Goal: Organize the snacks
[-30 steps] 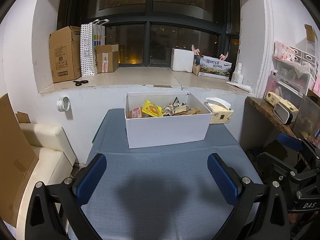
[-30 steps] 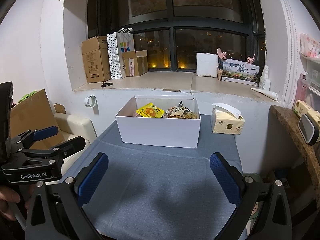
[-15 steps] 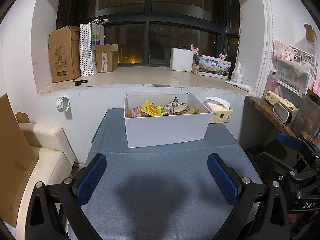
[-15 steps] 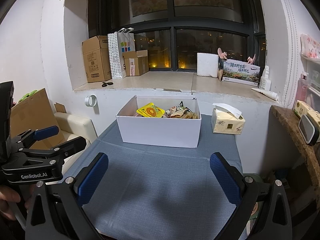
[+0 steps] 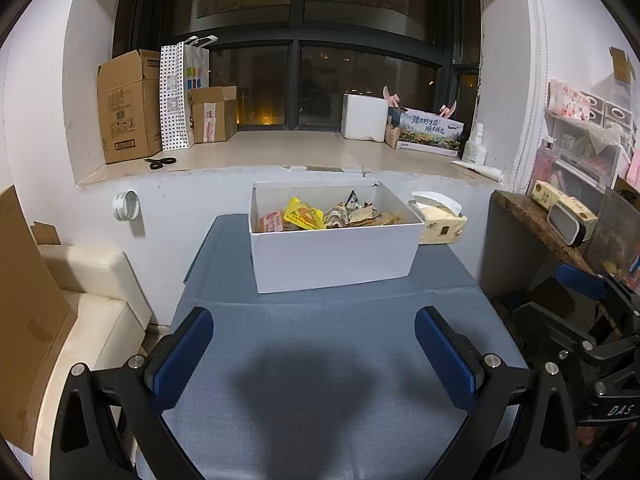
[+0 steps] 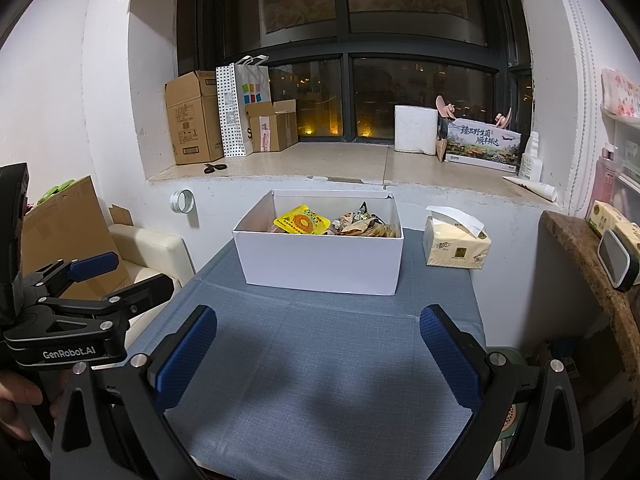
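- The left gripper [image 5: 314,342] hovers low over the blue-grey table [image 5: 320,380], its blue-padded fingers [image 5: 184,354] spread wide apart with nothing between them; its dark shadow lies on the cloth just ahead.
- The right gripper [image 6: 318,344] is likewise spread wide and empty above the same table [image 6: 320,360]; in its view the left gripper [image 6: 86,292] shows at 9 o'clock, gripped from below by a hand [image 6: 18,394] at the frame's edge.
- The white box [image 5: 334,254] stands at 12 o'clock from the left gripper, on the far half of the table, well apart from the fingers; in the right wrist view the white box [image 6: 320,262] also sits at 12 o'clock.
- Inside it lie the snacks [image 5: 352,216], a loose heap of packets; a yellow packet [image 5: 304,216] lies on top toward the left, a pink-red one [image 5: 272,222] just beside it at 9 o'clock.
- A tissue pack [image 6: 456,246] rests on the table at 3 o'clock of the box, just beside it, a sheet sticking up.
- On the window ledge [image 5: 280,152] beyond, at 11 o'clock, stand cardboard boxes [image 5: 128,120] and a dotted paper bag [image 5: 180,96]; black scissors [image 5: 160,163] lie in front of them.
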A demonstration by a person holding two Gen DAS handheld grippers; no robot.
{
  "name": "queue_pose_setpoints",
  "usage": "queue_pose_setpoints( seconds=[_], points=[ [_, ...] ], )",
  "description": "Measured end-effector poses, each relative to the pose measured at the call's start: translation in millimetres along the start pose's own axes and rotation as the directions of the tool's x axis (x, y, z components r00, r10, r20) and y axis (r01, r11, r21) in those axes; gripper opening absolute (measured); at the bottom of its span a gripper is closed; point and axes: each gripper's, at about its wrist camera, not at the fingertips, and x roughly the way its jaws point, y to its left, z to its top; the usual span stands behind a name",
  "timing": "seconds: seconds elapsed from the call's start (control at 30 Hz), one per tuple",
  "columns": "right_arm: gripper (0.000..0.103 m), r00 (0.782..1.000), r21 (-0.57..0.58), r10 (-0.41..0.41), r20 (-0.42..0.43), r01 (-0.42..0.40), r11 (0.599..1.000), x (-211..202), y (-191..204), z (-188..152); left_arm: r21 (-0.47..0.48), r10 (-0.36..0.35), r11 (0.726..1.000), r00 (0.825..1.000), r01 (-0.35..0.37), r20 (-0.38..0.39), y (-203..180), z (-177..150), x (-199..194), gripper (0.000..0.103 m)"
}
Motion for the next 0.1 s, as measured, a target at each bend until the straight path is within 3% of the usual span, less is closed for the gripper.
queue_pose_setpoints(
  seconds=[0.1],
  points=[
    [0.103, 1.0, 0.0, 0.0, 0.0, 0.0, 1.0, 0.2, 0.2, 0.0, -0.003, -0.009, 1.0, 1.0, 0.009, 0.001, 0.9, -0.6, -0.7, 0.103]
  ],
)
